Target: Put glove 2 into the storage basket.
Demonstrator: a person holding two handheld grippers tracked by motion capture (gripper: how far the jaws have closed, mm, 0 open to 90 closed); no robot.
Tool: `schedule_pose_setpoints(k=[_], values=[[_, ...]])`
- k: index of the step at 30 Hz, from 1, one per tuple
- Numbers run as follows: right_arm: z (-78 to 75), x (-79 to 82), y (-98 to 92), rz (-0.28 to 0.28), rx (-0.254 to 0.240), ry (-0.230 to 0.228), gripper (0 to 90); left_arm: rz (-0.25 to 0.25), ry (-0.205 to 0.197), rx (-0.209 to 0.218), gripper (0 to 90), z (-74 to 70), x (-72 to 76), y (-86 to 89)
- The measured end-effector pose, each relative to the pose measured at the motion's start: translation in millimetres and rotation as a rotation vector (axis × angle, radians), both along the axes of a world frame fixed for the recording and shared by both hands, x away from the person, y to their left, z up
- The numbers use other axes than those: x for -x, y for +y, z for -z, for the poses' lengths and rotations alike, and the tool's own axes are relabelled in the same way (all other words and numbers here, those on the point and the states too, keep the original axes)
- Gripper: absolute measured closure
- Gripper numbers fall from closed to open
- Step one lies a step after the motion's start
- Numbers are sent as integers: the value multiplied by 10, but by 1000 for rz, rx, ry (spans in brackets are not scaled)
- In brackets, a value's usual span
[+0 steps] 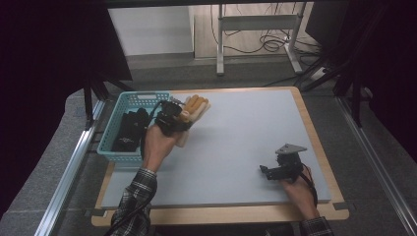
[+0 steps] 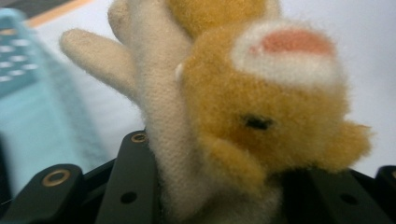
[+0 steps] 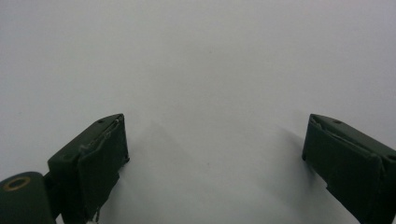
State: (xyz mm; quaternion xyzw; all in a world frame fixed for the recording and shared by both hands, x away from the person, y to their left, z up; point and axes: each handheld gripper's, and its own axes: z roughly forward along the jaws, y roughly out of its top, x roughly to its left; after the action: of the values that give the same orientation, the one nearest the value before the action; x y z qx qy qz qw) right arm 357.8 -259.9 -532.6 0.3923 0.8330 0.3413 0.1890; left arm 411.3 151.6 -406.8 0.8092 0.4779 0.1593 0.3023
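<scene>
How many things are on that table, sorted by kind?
Handheld black two-jaw grippers: 2, left gripper, right gripper
Fluffy cream and tan plush gloves: 1, clamped in the left one
Turquoise plastic mesh baskets: 1
Dark bundles inside the basket: 1, too dark to identify
Total: 5

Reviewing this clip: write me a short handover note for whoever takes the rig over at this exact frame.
Left gripper: shut on the plush glove, a cream and tan furry one, held beside the teal basket at the mat's far left.
Right gripper: open, nothing between its jaws, over the grey mat near right.
Basket: already holds dark items.
Done: glove gripped.
Left: probably placing it; whether it goes into the basket or came out of it is unclear.
</scene>
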Motion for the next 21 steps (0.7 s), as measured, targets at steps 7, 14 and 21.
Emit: schedule_pose_setpoints(k=[7, 14, 21], values=[[0, -2, -3, 0, -4, 2, 65, -94, -11, -2, 613, -131, -3, 391], [0, -3, -4, -1, -5, 2, 66, -210, 9, -13, 612, -92, -56, 854], [-1, -3, -5, 0, -4, 3, 66, -269, 77, -51, 609, 168, -228, 1008]])
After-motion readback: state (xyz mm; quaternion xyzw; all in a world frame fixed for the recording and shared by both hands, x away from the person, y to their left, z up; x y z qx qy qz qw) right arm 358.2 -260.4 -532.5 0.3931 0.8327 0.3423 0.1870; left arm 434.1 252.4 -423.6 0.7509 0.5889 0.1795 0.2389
